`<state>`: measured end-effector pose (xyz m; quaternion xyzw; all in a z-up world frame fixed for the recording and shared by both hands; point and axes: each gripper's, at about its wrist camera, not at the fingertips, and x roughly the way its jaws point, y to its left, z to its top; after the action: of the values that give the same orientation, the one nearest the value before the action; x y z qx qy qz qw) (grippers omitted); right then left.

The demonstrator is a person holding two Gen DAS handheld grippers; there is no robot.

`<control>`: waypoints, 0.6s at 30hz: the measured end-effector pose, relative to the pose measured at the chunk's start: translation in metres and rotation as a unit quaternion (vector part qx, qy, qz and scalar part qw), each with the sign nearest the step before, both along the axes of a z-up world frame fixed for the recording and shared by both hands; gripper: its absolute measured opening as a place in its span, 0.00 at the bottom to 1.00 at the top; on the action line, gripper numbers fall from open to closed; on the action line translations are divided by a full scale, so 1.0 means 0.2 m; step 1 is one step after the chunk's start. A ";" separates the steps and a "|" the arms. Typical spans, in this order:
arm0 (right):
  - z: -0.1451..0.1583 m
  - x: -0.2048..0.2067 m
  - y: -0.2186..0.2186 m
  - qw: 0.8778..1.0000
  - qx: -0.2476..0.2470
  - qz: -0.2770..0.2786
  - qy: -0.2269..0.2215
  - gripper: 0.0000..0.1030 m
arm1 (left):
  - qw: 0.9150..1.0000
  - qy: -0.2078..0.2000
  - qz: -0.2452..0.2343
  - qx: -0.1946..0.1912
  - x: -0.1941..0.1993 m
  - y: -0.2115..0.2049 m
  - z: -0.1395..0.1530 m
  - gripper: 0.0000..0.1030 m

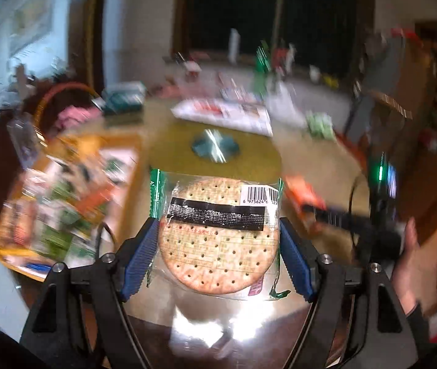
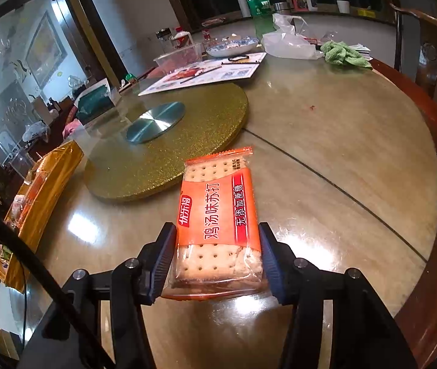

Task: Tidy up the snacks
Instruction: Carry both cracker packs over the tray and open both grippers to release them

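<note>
Round glossy worktop (image 2: 341,141) with a gold turntable (image 2: 187,141) at its centre; clutter sits along the far edge. Left gripper (image 1: 218,252) has its jaws closed against both sides of a clear-wrapped round cracker packet (image 1: 218,233), carried flat above the near edge; blurred surroundings suggest motion. Right gripper (image 2: 217,264) clamps an orange soda cracker packet (image 2: 218,215) by its near end, its far end reaching toward the turntable rim. An orange tray (image 2: 43,190) of mixed snacks sits at the left edge, probably the destination. Side grips likely avoid crushing the crackers.
</note>
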<state>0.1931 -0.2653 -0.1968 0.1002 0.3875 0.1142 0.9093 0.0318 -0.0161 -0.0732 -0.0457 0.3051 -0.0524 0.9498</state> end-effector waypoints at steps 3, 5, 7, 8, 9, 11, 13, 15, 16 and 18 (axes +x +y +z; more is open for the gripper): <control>0.01 -0.01 0.00 1.000 0.003 -0.002 -0.006 0.51 | 0.999 -0.032 0.038 -0.007 -0.07 0.18 0.15 0.75; 0.02 -0.01 0.00 1.000 0.003 -0.006 -0.012 0.51 | 0.997 -0.039 0.060 -0.021 -0.12 0.34 0.24 0.75; 0.05 -0.02 0.02 1.000 -0.005 -0.005 -0.021 0.51 | 0.995 -0.052 0.084 -0.026 -0.17 0.52 0.31 0.75; 0.07 -0.03 0.04 1.000 -0.003 0.000 -0.025 0.51 | 0.993 -0.058 0.098 -0.019 -0.18 0.59 0.34 0.75; 0.10 -0.04 0.06 0.999 0.008 0.014 -0.033 0.51 | 0.992 -0.062 0.112 -0.011 -0.20 0.64 0.36 0.75; 0.16 -0.05 0.13 0.998 0.024 0.033 -0.048 0.51 | 0.988 -0.065 0.143 0.009 -0.21 0.76 0.39 0.75; 0.25 -0.06 0.24 0.996 0.041 0.053 -0.058 0.51 | 0.984 -0.066 0.162 0.015 -0.22 0.84 0.40 0.75; 0.33 -0.07 0.36 0.991 0.064 0.095 -0.067 0.51 | 0.982 -0.059 0.180 0.022 -0.18 0.91 0.39 0.75; 0.37 -0.07 0.44 0.988 0.070 0.116 -0.071 0.51 | 0.982 -0.052 0.183 0.020 -0.15 0.94 0.37 0.75; 0.43 -0.05 0.61 0.984 0.066 0.152 -0.068 0.51 | 0.983 -0.032 0.180 0.008 -0.08 0.97 0.31 0.75</control>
<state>0.1835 -0.1437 -0.1112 0.0915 0.3269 0.2829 0.8971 0.0167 0.1781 -0.0111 -0.0905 0.2614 0.1205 0.9534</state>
